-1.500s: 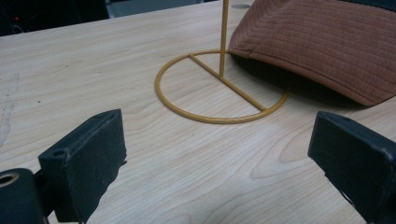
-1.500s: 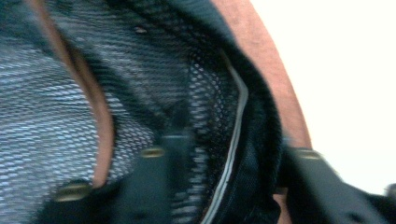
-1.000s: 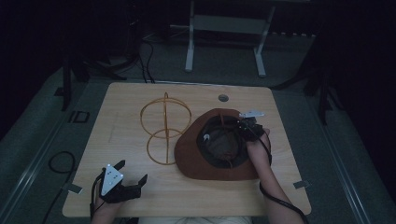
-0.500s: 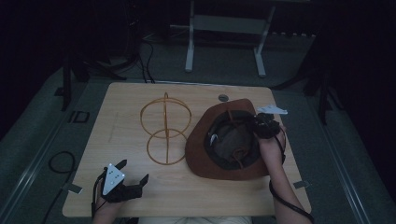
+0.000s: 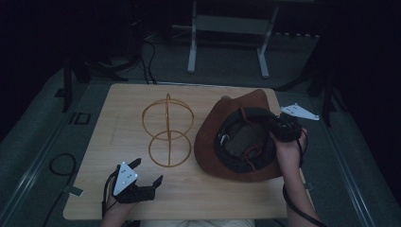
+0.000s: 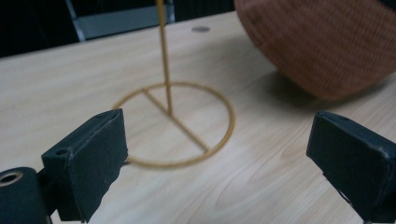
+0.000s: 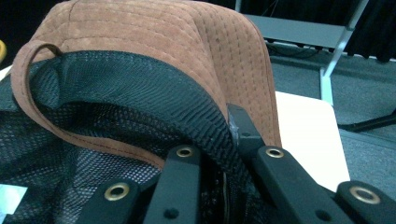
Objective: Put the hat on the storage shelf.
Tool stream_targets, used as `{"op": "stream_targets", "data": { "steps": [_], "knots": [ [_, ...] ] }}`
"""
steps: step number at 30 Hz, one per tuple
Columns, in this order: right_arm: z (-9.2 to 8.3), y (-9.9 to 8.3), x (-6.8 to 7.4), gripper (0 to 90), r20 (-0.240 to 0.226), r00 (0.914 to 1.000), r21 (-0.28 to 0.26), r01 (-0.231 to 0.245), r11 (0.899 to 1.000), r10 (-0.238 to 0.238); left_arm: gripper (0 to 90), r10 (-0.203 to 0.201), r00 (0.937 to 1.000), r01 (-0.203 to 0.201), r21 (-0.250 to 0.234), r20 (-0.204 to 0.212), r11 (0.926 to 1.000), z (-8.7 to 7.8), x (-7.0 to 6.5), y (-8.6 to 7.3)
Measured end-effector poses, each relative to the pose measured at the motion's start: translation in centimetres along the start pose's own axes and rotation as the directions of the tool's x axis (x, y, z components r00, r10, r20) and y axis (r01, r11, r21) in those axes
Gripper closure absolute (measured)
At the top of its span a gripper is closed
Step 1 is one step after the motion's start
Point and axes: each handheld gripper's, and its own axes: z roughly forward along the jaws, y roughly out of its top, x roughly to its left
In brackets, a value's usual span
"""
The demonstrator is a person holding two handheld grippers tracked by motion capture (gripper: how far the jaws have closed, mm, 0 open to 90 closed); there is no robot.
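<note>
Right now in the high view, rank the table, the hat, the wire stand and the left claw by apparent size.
1. wooden table
2. brown cowboy hat, upside down and lifted toward the camera, so it may look bigger than it is
3. gold wire hat stand
4. left claw, open

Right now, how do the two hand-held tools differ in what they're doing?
The left tool has its jaws wide apart with nothing between them, low over the table near the gold wire stand. The right tool is clamped on the brown hat, pinching its brim and black lining and tilting it. Both are black, each held in one hand.
</note>
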Motion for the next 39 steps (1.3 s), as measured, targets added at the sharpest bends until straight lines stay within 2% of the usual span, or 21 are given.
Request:
{"op": "stream_targets", "data": {
  "steps": [5, 8, 13, 18, 21, 22, 24, 30, 34, 38, 39],
  "knots": [
    [-1.2, 0.6, -0.1, 83.9, 0.003, 0.9999, -0.033, -0.009, 0.999, 0.010, 6.0, 0.050, 0.9982, -0.048, -0.054, 0.033, 0.9974, 0.3, -1.5, 3.8],
    [-1.9, 1.1, 0.0, 83.9, 0.006, 1.0000, -0.046, -0.004, 0.999, 0.004, 6.0, 0.066, 0.9968, -0.062, -0.080, 0.046, 0.9949, 0.7, -1.9, 6.0],
    [-2.4, 1.4, 0.0, 83.9, 0.005, 1.0000, -0.055, -0.001, 0.999, 0.001, 6.0, 0.084, 0.9948, -0.078, -0.103, 0.057, 0.9916, 1.6, -2.5, 8.8],
    [-2.7, 1.4, 0.1, 83.8, 0.003, 1.0000, -0.067, -0.008, 0.998, 0.008, 6.0, 0.129, 0.9887, -0.120, -0.116, 0.077, 0.9860, 3.4, -3.7, 11.5],
    [-2.7, 1.3, 0.2, 83.8, 0.002, 1.0000, -0.068, -0.008, 0.998, 0.008, 6.0, 0.139, 0.9869, -0.130, -0.116, 0.082, 0.9848, 3.8, -3.9, 12.0],
    [-2.7, 1.3, 0.2, 83.8, 0.003, 1.0000, -0.067, -0.007, 0.998, 0.007, 6.0, 0.149, 0.9838, -0.137, -0.119, 0.100, 0.9835, 4.9, -4.5, 13.2],
    [-2.7, 1.2, 0.4, 83.8, -0.003, 1.0000, -0.065, -0.008, 0.998, 0.008, 6.0, 0.160, 0.9808, -0.147, -0.117, 0.112, 0.9822, 5.8, -5.1, 14.0],
    [-2.8, 1.2, 0.4, 83.8, -0.011, 0.9999, -0.070, -0.014, 0.997, 0.013, 6.5, 0.195, 0.9693, -0.178, -0.120, 0.150, 0.9768, 8.5, -7.0, 15.8],
    [-3.0, 1.2, 0.2, 83.8, -0.008, 0.9998, -0.071, -0.017, 0.997, 0.016, 6.5, 0.202, 0.9638, -0.184, -0.113, 0.174, 0.9764, 10.4, -8.2, 16.9],
    [-3.3, 1.2, 0.0, 83.7, -0.010, 0.9998, -0.072, -0.015, 0.997, 0.015, 8.1, 0.219, 0.9647, -0.206, -0.101, 0.146, 0.9734, 12.1, -9.2, 17.9],
    [-3.3, 1.2, 0.0, 83.7, -0.012, 0.9998, -0.072, -0.016, 0.997, 0.015, 8.1, 0.231, 0.9638, -0.218, -0.100, 0.134, 0.9707, 12.7, -9.4, 18.2]
  ]
}}
